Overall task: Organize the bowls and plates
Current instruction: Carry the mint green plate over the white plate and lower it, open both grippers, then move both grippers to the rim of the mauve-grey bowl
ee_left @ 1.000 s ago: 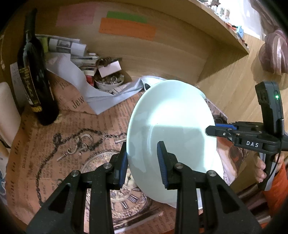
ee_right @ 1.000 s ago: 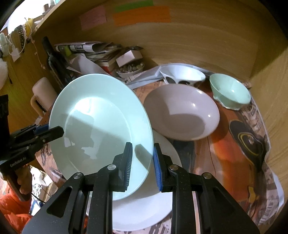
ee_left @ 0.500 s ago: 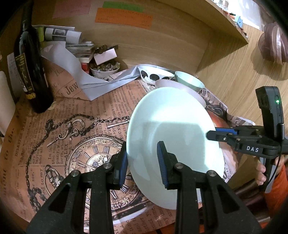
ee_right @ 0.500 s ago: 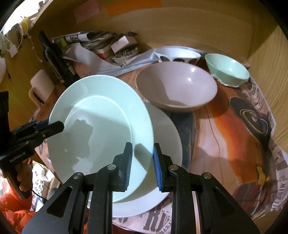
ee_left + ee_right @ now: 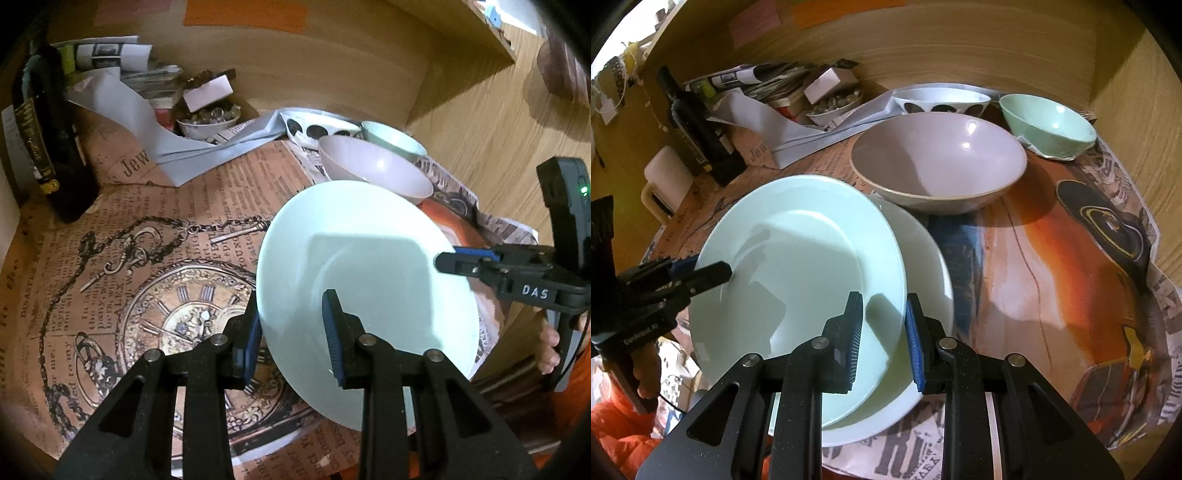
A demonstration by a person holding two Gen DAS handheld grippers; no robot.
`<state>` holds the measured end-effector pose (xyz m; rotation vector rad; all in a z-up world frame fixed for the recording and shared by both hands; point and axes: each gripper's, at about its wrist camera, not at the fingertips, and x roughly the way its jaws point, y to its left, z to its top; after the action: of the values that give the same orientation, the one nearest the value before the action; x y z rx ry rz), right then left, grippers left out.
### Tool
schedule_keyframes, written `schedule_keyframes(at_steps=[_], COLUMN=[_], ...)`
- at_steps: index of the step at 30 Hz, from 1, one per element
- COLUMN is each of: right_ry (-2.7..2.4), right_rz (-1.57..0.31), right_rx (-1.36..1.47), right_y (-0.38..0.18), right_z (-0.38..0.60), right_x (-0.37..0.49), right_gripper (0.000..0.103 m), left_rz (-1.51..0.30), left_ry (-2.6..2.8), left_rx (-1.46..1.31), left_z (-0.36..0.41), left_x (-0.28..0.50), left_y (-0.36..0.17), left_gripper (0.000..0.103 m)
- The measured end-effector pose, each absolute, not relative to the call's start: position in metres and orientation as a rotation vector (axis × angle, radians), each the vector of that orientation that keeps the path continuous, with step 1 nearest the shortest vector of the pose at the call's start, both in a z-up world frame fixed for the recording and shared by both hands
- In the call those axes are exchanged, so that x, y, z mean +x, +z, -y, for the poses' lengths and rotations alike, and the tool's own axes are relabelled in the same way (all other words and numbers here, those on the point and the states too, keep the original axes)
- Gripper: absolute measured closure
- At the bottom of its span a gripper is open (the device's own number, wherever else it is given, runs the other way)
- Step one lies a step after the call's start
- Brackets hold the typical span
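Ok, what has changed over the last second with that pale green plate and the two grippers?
The pale green plate has come down toward the white plate lying on the table, tilting flatter, carried by both. The left hand-held gripper and right hand-held gripper stay clamped on opposite rims; nothing was released. The grey bowl, mint bowl and bottle stayed put.

Home nook, wine bottle (image 5: pixel 40 147), stacked newspapers (image 5: pixel 764 83)

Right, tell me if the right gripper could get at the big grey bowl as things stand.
Probably not yet. The right gripper is shut on the rim of the pale green plate, which the left gripper also grips. The grey bowl sits open beyond it, with nothing between, so it would first need to release the plate.
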<state>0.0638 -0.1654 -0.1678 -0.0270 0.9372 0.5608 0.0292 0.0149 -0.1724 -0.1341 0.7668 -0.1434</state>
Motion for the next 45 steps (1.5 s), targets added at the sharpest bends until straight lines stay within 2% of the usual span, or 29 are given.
schedule_keyframes(at_steps=[15,20,25,30,39,45], right_ry=[0.559,0.554,0.536,0.507,0.502,0.470], right_rz=[-0.959,-0.944,-0.915,-0.856,-0.804,-0.743], right_rx=[0.015,0.016,-0.041,-0.083,-0.066,-0.037], right_y=[-0.174,-0.174,-0.173,-0.167,-0.153,-0.136], right_z=[0.174,0.173,0.170,0.171,0.180,0.188], right_x=[0.067,0.065,0.059,0.053,0.052,0.057], right_gripper=[0.082,0.082,0.082,0.081,0.081,0.072], left_rz=[-0.783,-0.795,-0.796,-0.790,-0.733,-0.609], left_ry=[-0.130,-0.119,-0.128,-0.133,-0.122,-0.086], left_rx=[-0.103,-0.083,-0.059,-0.044,-0.047,-0.027], left_z=[-0.007,-0.003,0.003,0.005,-0.006,-0.016], left_x=[0.040,0.044,0.045,0.044,0.039,0.035], left_y=[-0.179,-0.182,-0.183,-0.184,-0.164,-0.128], left_gripper=[0.071,0.064,0.052,0.047,0.046,0.039])
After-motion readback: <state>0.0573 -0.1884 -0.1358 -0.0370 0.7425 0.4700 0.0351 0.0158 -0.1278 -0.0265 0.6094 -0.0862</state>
